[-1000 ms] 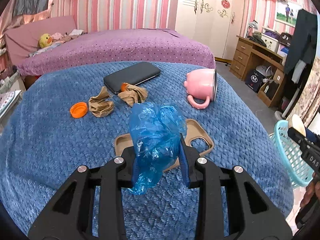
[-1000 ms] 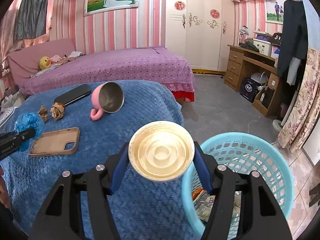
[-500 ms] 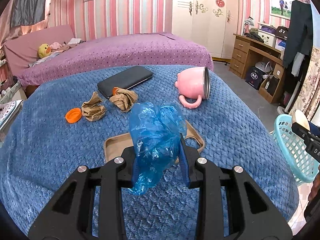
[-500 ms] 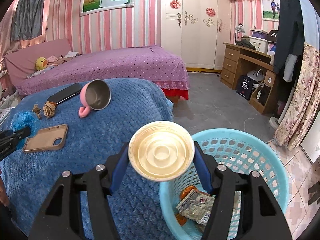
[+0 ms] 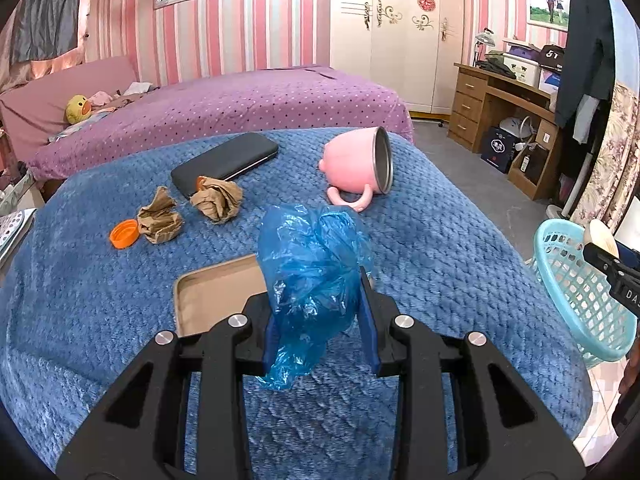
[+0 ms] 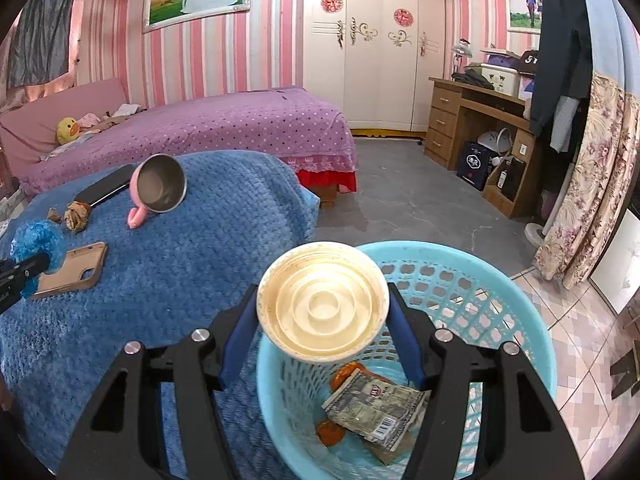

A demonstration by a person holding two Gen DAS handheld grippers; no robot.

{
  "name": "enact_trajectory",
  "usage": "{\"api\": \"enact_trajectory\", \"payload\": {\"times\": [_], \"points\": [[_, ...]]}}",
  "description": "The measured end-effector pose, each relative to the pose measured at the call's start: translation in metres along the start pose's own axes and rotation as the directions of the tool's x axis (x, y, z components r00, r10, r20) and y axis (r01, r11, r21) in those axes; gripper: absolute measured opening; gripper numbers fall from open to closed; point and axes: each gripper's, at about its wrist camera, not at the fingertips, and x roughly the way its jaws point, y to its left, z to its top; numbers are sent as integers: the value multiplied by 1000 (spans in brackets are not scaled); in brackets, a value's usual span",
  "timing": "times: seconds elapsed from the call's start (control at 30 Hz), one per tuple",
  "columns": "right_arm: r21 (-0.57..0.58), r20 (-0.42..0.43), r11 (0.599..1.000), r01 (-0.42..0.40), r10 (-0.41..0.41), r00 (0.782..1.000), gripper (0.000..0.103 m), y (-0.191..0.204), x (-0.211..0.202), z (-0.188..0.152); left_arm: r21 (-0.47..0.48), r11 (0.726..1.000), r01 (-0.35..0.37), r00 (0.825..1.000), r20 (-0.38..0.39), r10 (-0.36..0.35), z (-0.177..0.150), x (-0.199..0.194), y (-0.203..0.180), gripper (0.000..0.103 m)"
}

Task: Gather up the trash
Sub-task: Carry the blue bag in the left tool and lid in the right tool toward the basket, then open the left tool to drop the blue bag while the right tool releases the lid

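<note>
The foreground is filled by a surface covered with a blue quilted blanket [image 5: 420, 248]; what lies under it is hidden, so it cannot be told whether it is a bed or a counter. Beside its right edge a light blue basket [image 6: 500, 304] is set on the floor, and crumpled wrappers [image 6: 376, 404] are seen inside it, their print too small to be read apart from a barcode. In the left wrist view the basket is cut off by the picture's edge.

The right gripper [image 6: 323, 320] is clenched on a cream round lid [image 6: 322, 308], which is held above the near rim of the basket. The left gripper [image 5: 318, 320] is clenched on a crumpled blue plastic bag [image 5: 312, 280], held above the blanket; a tan phone case [image 5: 216, 300] beneath it is partly hidden by the bag and the fingers.

Farther back a pink mug [image 5: 360, 168] is lying on its side, and a black phone [image 5: 224, 162] is partly covered by one of two brown paper wads [image 5: 216, 200]. An orange cap [image 5: 125, 233] is touching the other wad. On the right gripper, seen at the left wrist view's edge, only the letters "DA" can be read.
</note>
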Motion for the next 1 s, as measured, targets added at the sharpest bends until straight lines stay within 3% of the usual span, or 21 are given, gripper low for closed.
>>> {"api": "enact_trajectory", "payload": {"times": [0.43, 0.57, 0.73, 0.87, 1.0], "points": [[57, -6, 998, 40, -39, 999, 61, -46, 1, -2, 37, 999, 17, 1000, -13, -17, -7, 4, -29, 32], [52, -4, 996, 66, -65, 998, 61, -57, 1, -2, -5, 999, 54, 998, -35, -54, -5, 9, -35, 31], [44, -5, 995, 93, -93, 996, 61, -73, 0, -2, -12, 999, 49, 998, -37, -49, -3, 15, -48, 31], [58, -11, 993, 100, -99, 995, 61, -87, -1, -4, -38, 996, 81, 996, -39, -83, 3, 19, -65, 31], [45, -17, 990, 132, -131, 991, 61, -97, -2, -5, 3, 994, 109, 993, -35, -109, 7, 20, -93, 32]]}}
